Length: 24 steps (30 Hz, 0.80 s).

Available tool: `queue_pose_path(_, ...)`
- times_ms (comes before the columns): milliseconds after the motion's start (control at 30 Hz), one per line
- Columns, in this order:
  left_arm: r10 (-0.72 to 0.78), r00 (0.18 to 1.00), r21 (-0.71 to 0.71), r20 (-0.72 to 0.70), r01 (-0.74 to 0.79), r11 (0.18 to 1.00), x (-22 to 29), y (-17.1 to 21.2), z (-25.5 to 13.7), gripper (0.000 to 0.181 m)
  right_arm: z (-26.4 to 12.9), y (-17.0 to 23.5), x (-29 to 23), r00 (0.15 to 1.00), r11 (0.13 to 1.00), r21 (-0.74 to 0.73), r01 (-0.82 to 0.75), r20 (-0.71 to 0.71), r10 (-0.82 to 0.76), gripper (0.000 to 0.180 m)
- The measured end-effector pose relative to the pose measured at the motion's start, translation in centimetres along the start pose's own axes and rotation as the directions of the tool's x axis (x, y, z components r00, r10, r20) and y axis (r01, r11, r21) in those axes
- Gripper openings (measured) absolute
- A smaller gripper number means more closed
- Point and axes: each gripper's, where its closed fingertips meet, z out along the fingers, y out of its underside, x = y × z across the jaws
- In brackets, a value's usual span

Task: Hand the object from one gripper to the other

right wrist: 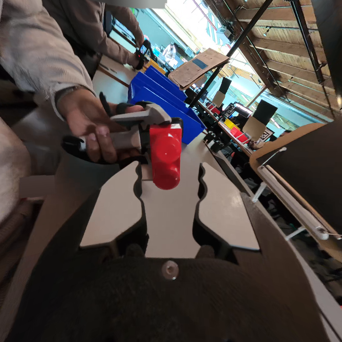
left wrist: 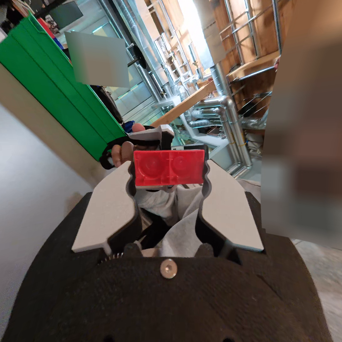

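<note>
A red two-stud brick (left wrist: 168, 167) is clamped by its short ends between the fingers of my left gripper (left wrist: 168, 166), hollow underside facing this camera. In the right wrist view the brick (right wrist: 164, 155) stands on end with its studs facing my right gripper. The left gripper's grey fingers (right wrist: 155, 114) pinch it top and bottom, held by a hand (right wrist: 87, 120). My right gripper (right wrist: 169, 172) is open. The brick's lower end sits between its fingertips without touching either. In the left wrist view one right gripper finger (left wrist: 148, 134) shows just behind the brick.
A white table (right wrist: 166, 222) lies below the grippers. Blue bins (right wrist: 162, 96) stand at its far end, with a cardboard sheet (right wrist: 198, 68) on a black pole behind them. A green bin (left wrist: 55, 83) is at the left. Another person stands at the back. The tips of both grippers are at nearly the same place.
</note>
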Motion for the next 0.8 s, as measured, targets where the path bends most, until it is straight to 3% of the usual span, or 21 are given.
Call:
queue_pose_path(100, -0.073, 0.997, -0.004, -0.018, 0.073, 0.997, -0.1, 0.9, 0.5, 0.07, 0.4, 0.3, -0.5, 0.998, 0.998, -0.021, 0.055, -0.007, -0.056, 0.061)
queue_pose_path(233, -0.125, 0.992, -0.009, -0.029, 0.125, 0.992, -0.2, 1.7, 0.8, 0.07, 0.9, 0.5, -1.4, 0.999, 1.0, -0.023, 0.011, 0.03, -0.011, 0.061)
queue_pose_path(600, -0.134, 0.991, -0.044, -0.028, 0.133, 0.99, -0.3, 2.4, 1.1, 0.07, 1.6, 0.7, -2.5, 0.995, 0.998, -0.039, -0.042, 0.084, 0.045, 0.037)
queue_pose_path(800, -0.191, 0.98, -0.067, -0.053, 0.188, 0.98, -0.1, 2.6, 1.2, 0.07, 1.5, 0.6, -2.6, 0.987, 0.993, -0.043, -0.114, 0.107, 0.118, 0.037)
